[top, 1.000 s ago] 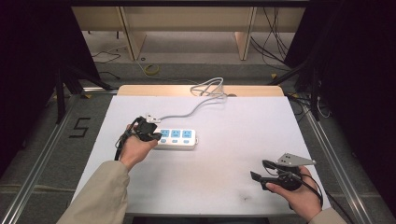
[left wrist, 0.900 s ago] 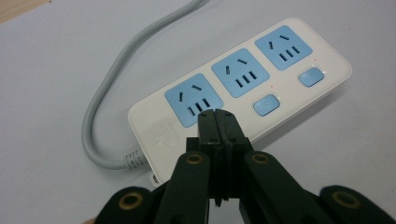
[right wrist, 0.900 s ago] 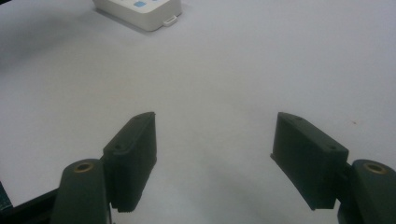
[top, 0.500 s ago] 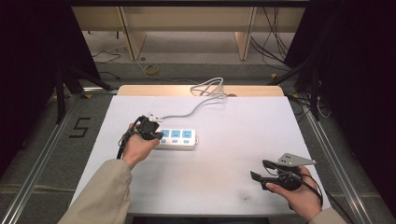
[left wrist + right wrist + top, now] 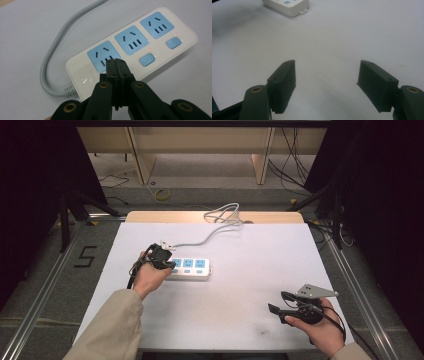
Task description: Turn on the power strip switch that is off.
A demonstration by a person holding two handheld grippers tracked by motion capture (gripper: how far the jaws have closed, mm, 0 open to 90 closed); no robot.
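A white power strip point(image 5: 194, 268) with three blue sockets lies left of the table's middle. Its grey cable point(image 5: 202, 239) runs off to the far edge. My left gripper point(image 5: 169, 265) is shut with nothing between its jaws. Its tips rest at the strip's left end. In the left gripper view the closed tips point(image 5: 115, 62) sit at the lower edge of the nearest socket on the power strip point(image 5: 130, 42). Two blue buttons point(image 5: 147, 60) show to their right. My right gripper point(image 5: 275, 309) stands open near the table's front right. Between its jaws point(image 5: 327, 67) is bare tabletop.
The white table point(image 5: 250, 285) has a wooden strip along its far edge, where the cable coils point(image 5: 225, 214). The grey cable point(image 5: 50, 67) curves round the strip's near end. A corner of the power strip point(image 5: 287, 6) lies far ahead of the right jaws. Dark floor and metal rails flank the table.
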